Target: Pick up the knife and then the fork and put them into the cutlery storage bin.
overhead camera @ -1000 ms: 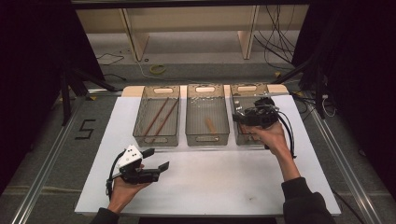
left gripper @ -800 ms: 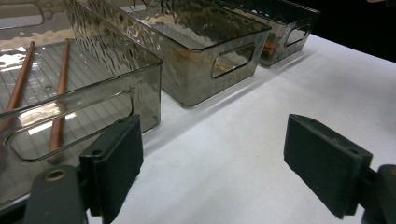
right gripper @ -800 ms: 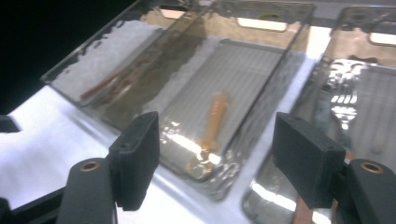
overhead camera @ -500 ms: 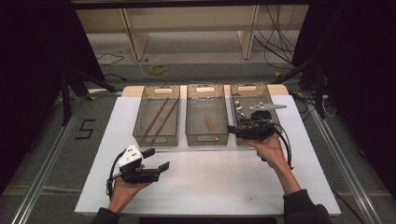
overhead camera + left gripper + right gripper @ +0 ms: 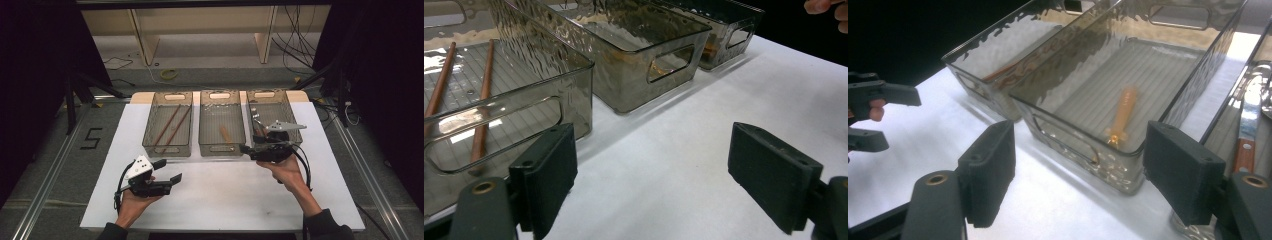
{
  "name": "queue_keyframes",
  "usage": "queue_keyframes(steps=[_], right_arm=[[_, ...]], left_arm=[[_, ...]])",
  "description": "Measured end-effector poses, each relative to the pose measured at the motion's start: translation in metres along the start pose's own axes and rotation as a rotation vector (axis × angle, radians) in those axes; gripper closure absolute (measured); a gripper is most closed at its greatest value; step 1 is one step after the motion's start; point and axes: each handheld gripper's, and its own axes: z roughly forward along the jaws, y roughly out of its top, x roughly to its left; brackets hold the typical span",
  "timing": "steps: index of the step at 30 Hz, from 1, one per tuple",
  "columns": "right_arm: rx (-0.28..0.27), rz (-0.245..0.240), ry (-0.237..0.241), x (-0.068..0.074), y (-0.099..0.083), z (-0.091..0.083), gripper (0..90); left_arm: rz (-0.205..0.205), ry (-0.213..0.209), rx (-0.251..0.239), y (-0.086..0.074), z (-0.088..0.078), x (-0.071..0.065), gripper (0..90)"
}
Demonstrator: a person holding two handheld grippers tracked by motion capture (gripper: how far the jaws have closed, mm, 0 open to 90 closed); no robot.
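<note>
Three smoky clear trays stand in a row on the white mat. The left tray holds two brown chopsticks. In the middle tray lies an orange-handled utensil, also in the right gripper view. The right tray holds cutlery, among it a wooden-handled knife. My right gripper is at the right tray's near left corner, pointing left; its jaws have just been opening and nothing is between them. My left gripper rests at the near left, open and empty.
The mat's near half lies bare between the two hands. Metal rails run along both sides of the table. Beyond the trays are wooden shelf legs and loose cables on the floor.
My right gripper has come back from over the right tray toward me and leftward, down to the tray's near corner. The left gripper has stayed put.
</note>
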Motion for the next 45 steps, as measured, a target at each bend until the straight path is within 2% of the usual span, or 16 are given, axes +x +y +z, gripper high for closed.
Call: queue_keyframes(steps=[4,10,21,29,38,45], right_arm=[[0.017,-0.011,0.013,0.004,-0.01,0.002,29.3],[0.012,-0.012,0.032,0.007,-0.02,0.0,28.1],[-0.058,-0.033,0.048,0.018,-0.041,-0.017,27.6],[-0.091,-0.031,0.04,0.017,-0.06,-0.031,26.9],[-0.108,-0.04,0.029,0.018,-0.076,-0.04,26.0],[-0.112,-0.028,0.009,0.016,-0.087,-0.045,24.2]], left_arm=[[-0.001,-0.002,-0.001,0.0,-0.001,0.0,19.0],[-0.015,-0.015,-0.003,0.0,0.0,0.0,19.0],[-0.005,-0.031,0.008,0.0,0.001,-0.002,18.9],[-0.005,-0.038,0.01,0.0,0.002,-0.003,18.9],[-0.011,-0.048,0.009,0.0,0.002,-0.003,18.9],[-0.007,-0.059,0.015,0.0,0.002,-0.003,18.8]])
